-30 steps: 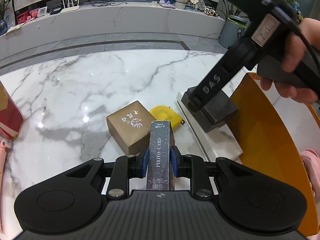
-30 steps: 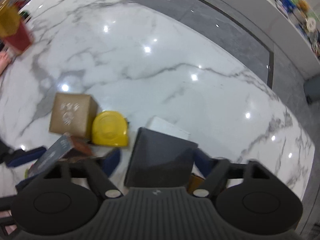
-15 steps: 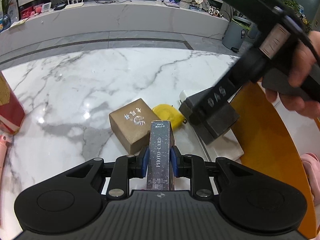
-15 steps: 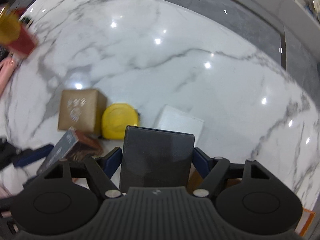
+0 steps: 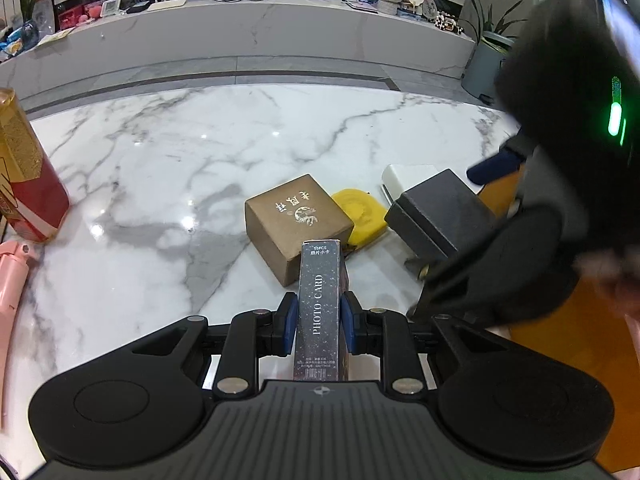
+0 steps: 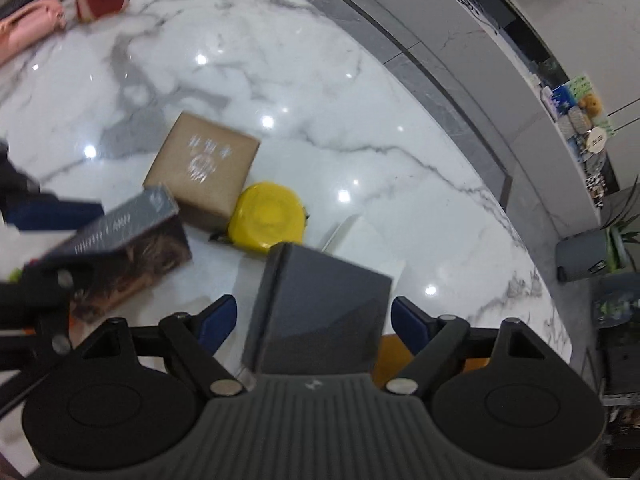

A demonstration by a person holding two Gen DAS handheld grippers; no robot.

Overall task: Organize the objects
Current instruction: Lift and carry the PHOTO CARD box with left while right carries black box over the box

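The right gripper, jaws just opened, straddles the dark box beside the yellow tape measure without pressing it. The left gripper clamps the card box lengthwise along its fingers.

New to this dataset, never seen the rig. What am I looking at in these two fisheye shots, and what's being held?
There is no robot here. A person holds a two-finger gripper in each hand, and each gripper has a fisheye camera looking along its jaws. One picture is from the left gripper, the other from the right gripper.

On the marble table lie a brown gift box, a yellow tape measure beside it, and a flat white box. A red and gold carton stands at the far left.

The left jaws are shut on a dark PHOTO CARD box. A dark grey box sits between the right jaws, which have just been opening; the pads look clear of it.
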